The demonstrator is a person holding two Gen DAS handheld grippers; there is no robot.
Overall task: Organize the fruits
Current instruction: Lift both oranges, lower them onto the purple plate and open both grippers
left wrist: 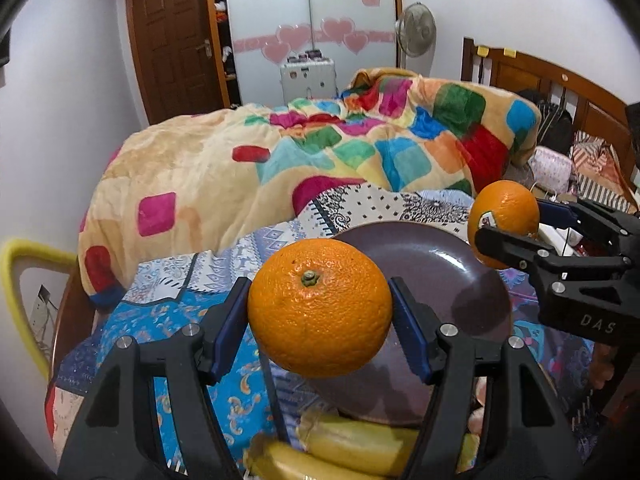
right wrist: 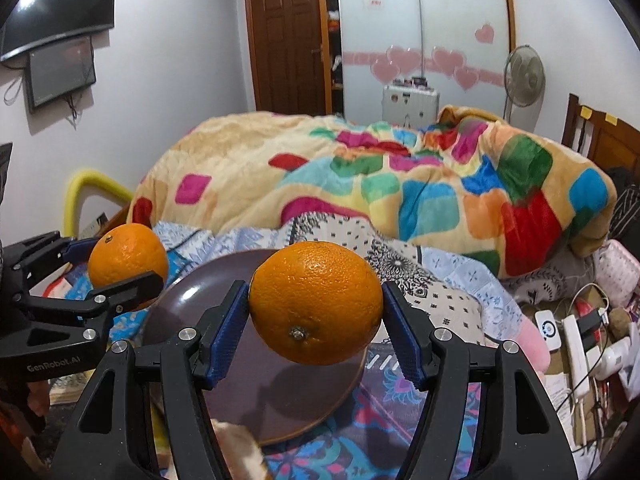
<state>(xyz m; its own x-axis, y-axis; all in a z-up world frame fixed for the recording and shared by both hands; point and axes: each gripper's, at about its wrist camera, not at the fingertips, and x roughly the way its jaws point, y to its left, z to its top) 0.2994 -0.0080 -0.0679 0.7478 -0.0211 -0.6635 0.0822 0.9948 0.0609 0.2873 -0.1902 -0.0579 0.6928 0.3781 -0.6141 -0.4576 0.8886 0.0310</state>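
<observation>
- My left tongs (left wrist: 320,312) are closed on an orange (left wrist: 319,307), blue pads pressed to both its sides, stem end facing the camera; it hangs in the air above the near edge of a dark plate (left wrist: 432,256).
- My right tongs (right wrist: 316,312) grip a second orange (right wrist: 316,302) the same way, also held over the plate, which is bare.
- Writing: in the left view the right tongs' black body reads "DAS", cut off by the frame edge. In the right view the left tongs' body reads "GenRobot.AI".
- In the left view the second orange carries a small sticker (left wrist: 487,221); its print is too small to read.
- The plate lies on a patterned blue bedsheet (left wrist: 160,320) on the bed; my tongs and the oranges hide much of it in both views.
- Below my left tongs, bananas (left wrist: 352,444) lie at the plate's near rim, partly hidden by the tong arms and cut off at the bottom edge.
- A pale, blurred thing at the bottom of the right view I cannot identify.
- A crumpled blanket (left wrist: 320,148) with coloured squares fills the bed behind the plate.
- Beyond it: a brown door (left wrist: 176,40), a wardrobe with pink hearts (left wrist: 312,36), a fan (left wrist: 416,30), a silver case (left wrist: 308,80).
- At the right edge of the right view, a power strip (right wrist: 576,340) and tangled cables lie on the bed.
- A dark screen (right wrist: 60,12) hangs on the left wall.
</observation>
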